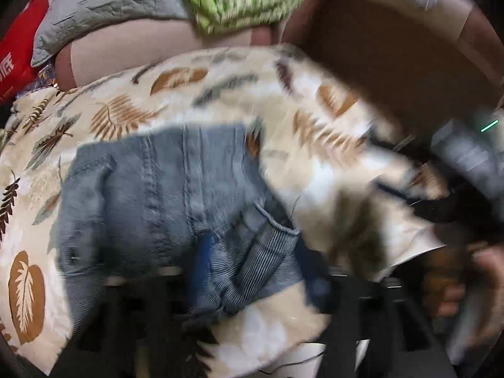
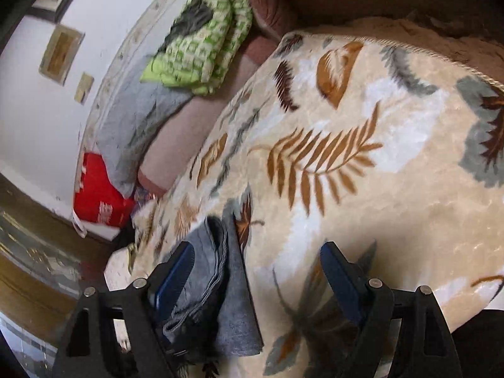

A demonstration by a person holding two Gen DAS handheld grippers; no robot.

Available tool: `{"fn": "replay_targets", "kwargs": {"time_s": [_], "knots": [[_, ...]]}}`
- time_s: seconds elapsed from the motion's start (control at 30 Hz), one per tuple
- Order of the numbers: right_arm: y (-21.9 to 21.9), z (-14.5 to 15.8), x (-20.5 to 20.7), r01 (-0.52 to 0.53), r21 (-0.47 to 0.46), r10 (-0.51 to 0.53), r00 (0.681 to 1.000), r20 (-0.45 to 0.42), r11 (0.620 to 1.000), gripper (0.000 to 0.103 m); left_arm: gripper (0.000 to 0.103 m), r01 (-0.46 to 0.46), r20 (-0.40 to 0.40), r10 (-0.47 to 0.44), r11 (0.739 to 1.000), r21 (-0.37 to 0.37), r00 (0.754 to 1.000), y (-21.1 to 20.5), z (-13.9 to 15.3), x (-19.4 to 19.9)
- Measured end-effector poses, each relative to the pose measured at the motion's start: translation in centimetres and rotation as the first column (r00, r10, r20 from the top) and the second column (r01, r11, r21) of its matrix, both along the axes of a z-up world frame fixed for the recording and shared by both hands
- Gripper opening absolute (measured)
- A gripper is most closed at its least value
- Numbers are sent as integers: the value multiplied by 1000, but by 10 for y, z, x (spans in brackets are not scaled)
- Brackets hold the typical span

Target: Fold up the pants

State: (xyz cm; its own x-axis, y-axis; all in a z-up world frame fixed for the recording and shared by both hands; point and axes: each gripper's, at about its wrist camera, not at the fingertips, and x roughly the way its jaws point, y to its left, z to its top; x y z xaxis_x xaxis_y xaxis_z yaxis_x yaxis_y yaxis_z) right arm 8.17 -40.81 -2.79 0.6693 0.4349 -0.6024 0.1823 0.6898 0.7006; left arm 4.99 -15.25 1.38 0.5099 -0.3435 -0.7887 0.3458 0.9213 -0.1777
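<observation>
Blue denim pants (image 1: 163, 195) lie bunched on a cream leaf-print blanket (image 1: 132, 100). In the left wrist view my left gripper (image 1: 239, 267) is blurred at the bottom, its blue pad against a fold of denim; the jaws look closed around it. In the right wrist view my right gripper (image 2: 258, 271) is open, its fingers (image 2: 179, 267) wide apart. A folded stack of the pants (image 2: 217, 283) sits between them next to the left finger, on the blanket (image 2: 362, 173).
A green patterned cloth (image 2: 201, 44), a grey quilted pillow (image 2: 135, 126) and a red bag (image 2: 97, 189) lie at the bed's far side by a white wall. A person's hand (image 1: 472, 286) shows at the right of the left wrist view.
</observation>
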Motion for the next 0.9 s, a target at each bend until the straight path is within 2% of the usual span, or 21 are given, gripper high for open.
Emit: {"fn": "replay_targets", "kwargs": {"time_s": [0.03,0.07,0.13,0.2,0.27,0.33,0.4,0.47,0.53,0.6,0.63,0.67,0.7,0.73,0.8,0.83,0.9], "knots": [[8,-2,1,-31,2,31,999,-12,1000,84,78,-10,48,12,999,-33,999,13,13,-9],[16,-2,3,-62,4,62,998,-19,998,84,80,-32,110,39,997,-64,993,30,30,-17],[34,0,2,-129,1,129,991,-35,992,84,85,-76,176,92,993,-94,980,58,45,-27],[51,2,-2,-195,5,195,980,-40,981,84,86,-163,208,173,984,-65,963,88,44,-30],[70,-2,-6,-257,24,258,964,-67,966,84,86,-242,170,240,970,-11,956,114,24,-24],[84,-9,-11,-285,64,290,951,-105,956,84,86,-297,96,293,955,25,951,132,-1,-13],[91,-12,-18,-286,101,297,948,-114,953,84,86,-303,56,301,953,30,952,141,-21,-12],[98,-4,-24,-306,174,321,944,-69,936,84,86,-286,21,286,958,34,958,143,-39,-13],[107,5,-26,-341,227,353,935,-17,913,84,86,-298,12,298,955,-4,955,144,-42,-16],[114,-3,-22,-344,224,360,932,-31,912,84,86,-303,-7,303,952,-33,953,146,-43,-19],[116,-19,-16,-335,192,355,931,-86,923,84,86,-305,-9,305,951,-42,952,147,-40,-20],[114,-38,-12,-303,168,330,930,-162,938,78,86,-303,-5,303,952,-53,953,148,-37,-22],[109,-59,-10,-256,201,299,929,-220,945,71,86,-302,9,303,952,-58,953,150,-32,-23],[102,-62,-14,-219,231,268,941,-205,948,70,86,-303,31,305,951,-63,952,149,-29,-22],[102,-47,-17,-236,200,272,945,-180,951,70,86,-323,89,328,944,-61,941,151,-25,-19],[104,-40,-18,-244,170,273,946,-175,955,70,86,-334,92,337,941,-46,937,151,-27,-17],[108,-37,-14,-253,158,281,940,-194,955,70,86,-326,40,327,945,-26,944,147,-42,-9]]}}
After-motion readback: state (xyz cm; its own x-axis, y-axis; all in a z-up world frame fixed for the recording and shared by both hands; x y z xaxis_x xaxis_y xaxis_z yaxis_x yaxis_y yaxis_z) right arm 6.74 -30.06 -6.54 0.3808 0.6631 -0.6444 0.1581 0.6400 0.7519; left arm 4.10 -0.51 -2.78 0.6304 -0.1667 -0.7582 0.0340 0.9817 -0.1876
